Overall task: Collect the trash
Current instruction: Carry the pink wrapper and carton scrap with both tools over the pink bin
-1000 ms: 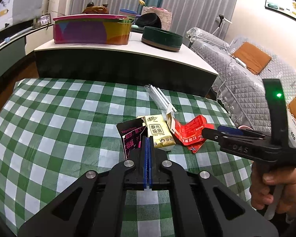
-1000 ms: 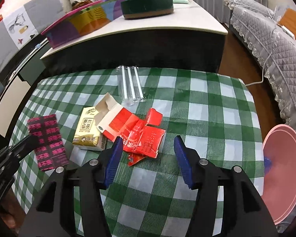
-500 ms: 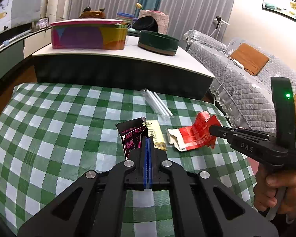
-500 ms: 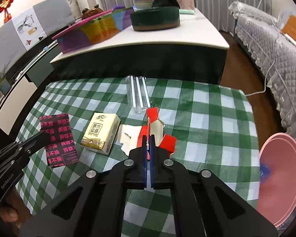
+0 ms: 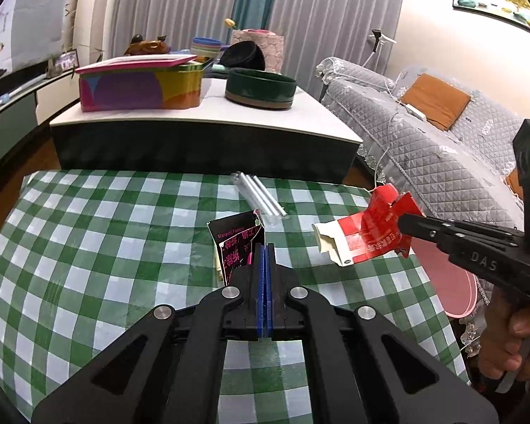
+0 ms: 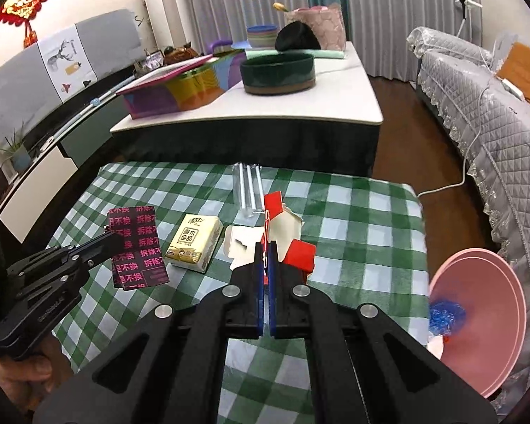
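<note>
A: Okay, left gripper (image 5: 264, 247) first, what's its state?
B: Fingers pressed together, pinching the black-and-pink wrapper (image 5: 237, 250). Wrapper sticks up just above the tips, centre of the left wrist view, lifted off the checkered tablecloth (image 5: 88, 247).
A: Right gripper (image 6: 265, 247)?
B: Clamped too, on the red-and-white carton (image 6: 275, 233). Carton fans out right above the tips, mid-frame in the right wrist view. In the left view it hangs at centre right, clear of the cloth.
A: Anything loose?
B: Yellow tissue pack (image 6: 194, 242) lies flat, left of the right gripper's tips. Clear tube bundle (image 6: 248, 190) above it, toward the table's far edge.
A: Bin?
B: Pink basin (image 6: 477, 318) at lower right, beside the table, blue scrap (image 6: 446, 312) inside.
</note>
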### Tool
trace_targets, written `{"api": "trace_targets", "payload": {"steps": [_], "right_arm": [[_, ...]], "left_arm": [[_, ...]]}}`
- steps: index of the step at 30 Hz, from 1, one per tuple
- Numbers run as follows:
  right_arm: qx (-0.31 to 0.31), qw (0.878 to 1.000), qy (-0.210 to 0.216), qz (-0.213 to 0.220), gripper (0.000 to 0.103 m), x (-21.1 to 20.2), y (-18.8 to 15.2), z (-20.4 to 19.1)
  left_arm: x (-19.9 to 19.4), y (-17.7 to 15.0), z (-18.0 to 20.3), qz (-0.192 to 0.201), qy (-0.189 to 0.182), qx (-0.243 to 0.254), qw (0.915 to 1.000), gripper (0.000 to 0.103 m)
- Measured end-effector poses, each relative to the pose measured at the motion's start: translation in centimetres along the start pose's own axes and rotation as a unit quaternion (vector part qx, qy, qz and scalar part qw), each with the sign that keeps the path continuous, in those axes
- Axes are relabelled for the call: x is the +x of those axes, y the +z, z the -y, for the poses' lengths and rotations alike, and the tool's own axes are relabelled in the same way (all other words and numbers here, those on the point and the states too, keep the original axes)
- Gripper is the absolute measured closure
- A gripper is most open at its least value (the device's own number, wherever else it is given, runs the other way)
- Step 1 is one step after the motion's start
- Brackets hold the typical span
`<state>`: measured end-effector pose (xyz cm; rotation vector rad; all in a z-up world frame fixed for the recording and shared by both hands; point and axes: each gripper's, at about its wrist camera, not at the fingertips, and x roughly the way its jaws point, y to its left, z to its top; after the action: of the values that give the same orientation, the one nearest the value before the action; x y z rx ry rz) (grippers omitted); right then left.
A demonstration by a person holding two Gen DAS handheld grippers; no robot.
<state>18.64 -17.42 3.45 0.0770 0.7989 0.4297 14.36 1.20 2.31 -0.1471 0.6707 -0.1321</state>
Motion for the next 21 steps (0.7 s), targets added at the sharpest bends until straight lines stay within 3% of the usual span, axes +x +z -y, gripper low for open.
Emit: {"api": "trace_targets", "payload": {"steps": [21], "right_arm": [[0.030,0.998,-0.039,0.044,0.101,-6.3,-1.2,6.2]], "left_arm": [[0.3,0.6,6.5,0.006,-0.031,0.036,0.9988,0.103]]}}
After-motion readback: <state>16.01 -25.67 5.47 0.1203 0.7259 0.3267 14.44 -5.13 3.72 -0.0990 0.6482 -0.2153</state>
